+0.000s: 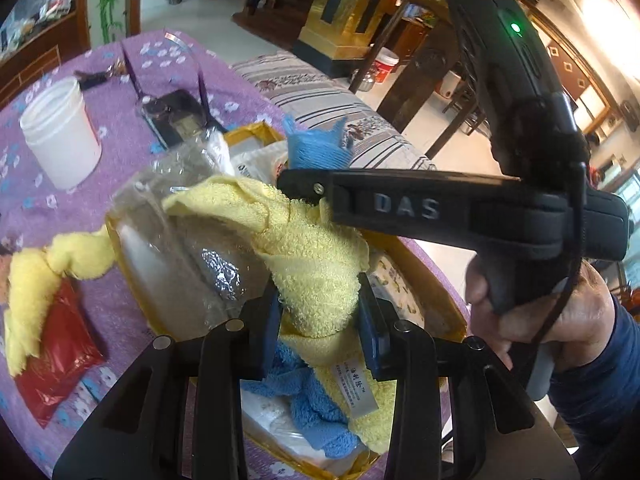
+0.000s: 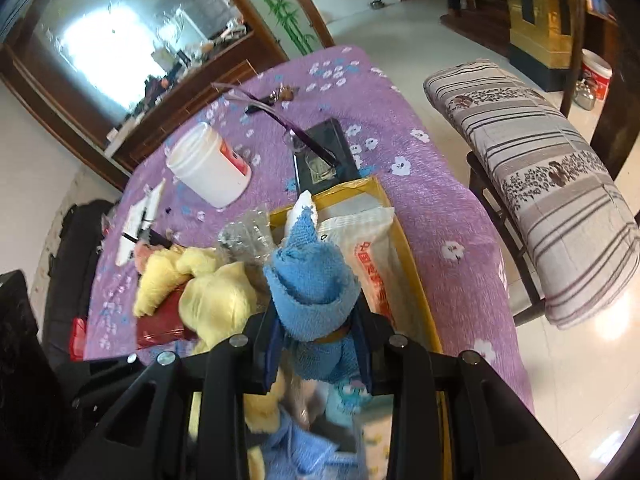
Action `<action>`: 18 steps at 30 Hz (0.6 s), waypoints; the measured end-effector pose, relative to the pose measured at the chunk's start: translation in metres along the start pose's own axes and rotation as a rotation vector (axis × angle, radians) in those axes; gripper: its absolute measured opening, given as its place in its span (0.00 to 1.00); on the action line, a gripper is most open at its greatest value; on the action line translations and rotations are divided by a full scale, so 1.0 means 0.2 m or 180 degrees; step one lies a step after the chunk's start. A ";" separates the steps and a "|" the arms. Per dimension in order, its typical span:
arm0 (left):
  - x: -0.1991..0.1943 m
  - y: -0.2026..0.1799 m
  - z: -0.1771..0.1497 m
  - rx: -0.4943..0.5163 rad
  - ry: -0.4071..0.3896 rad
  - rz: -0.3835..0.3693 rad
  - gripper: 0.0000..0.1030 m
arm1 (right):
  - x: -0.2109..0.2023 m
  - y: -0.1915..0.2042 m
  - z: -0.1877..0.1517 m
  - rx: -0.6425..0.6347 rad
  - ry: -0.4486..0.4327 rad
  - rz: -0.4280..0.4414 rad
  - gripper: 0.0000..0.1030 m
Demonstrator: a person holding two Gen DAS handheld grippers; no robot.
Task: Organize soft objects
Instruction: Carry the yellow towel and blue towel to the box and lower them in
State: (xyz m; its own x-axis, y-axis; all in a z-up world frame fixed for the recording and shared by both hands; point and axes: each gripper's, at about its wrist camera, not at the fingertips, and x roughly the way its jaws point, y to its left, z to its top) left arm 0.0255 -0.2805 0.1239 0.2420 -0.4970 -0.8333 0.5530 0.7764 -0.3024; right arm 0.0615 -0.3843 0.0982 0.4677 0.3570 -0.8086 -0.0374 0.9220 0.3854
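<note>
Left wrist view: white jar (image 1: 60,132) at 10 o'clock on the purple floral cloth (image 1: 132,216); red packet (image 1: 56,356) at 8 o'clock. The left gripper (image 1: 320,328) is clamped on the yellow towel (image 1: 312,264) above the yellow box (image 1: 432,280). The right gripper (image 1: 298,186) reaches in from 3 o'clock.

Right wrist view: the right gripper (image 2: 318,344) is clamped on the blue towel (image 2: 312,284) over the same box, at 6 o'clock.
</note>
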 end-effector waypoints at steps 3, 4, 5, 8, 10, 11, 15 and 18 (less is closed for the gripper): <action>0.03 0.00 0.00 -0.0026 0.0024 0.0039 0.32 | 0.05 -0.01 0.02 -0.0037 0.0059 -0.0054 0.31; 0.04 0.00 0.00 -0.0030 0.0032 0.0046 0.32 | 0.06 -0.01 0.03 -0.0049 0.0086 -0.0063 0.31; 0.05 0.00 0.00 -0.0036 0.0041 0.0052 0.32 | 0.07 -0.01 0.03 -0.0060 0.0106 -0.0072 0.31; 0.07 -0.02 0.00 -0.0016 0.0054 0.0086 0.32 | 0.10 -0.02 0.04 -0.0088 0.0172 -0.0112 0.31; 0.07 -0.02 0.00 -0.0027 0.0061 0.0117 0.32 | 0.12 -0.02 0.03 -0.0090 0.0219 -0.0094 0.31; 0.07 -0.02 -0.01 -0.0037 0.0081 0.0122 0.32 | 0.13 -0.02 0.04 -0.0087 0.0227 -0.0095 0.31; 0.07 -0.01 -0.01 -0.0096 0.0153 0.0089 0.33 | 0.10 -0.03 0.05 -0.0078 0.0219 -0.0091 0.31; 0.05 -0.01 -0.01 -0.0128 0.0141 0.0068 0.33 | 0.07 -0.03 0.06 -0.0120 0.0179 -0.0097 0.32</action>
State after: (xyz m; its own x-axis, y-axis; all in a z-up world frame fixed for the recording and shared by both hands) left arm 0.0253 -0.2858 0.1148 0.2175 -0.4632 -0.8592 0.5152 0.8021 -0.3020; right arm 0.0787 -0.3854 0.0893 0.4189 0.3357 -0.8437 -0.0576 0.9371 0.3442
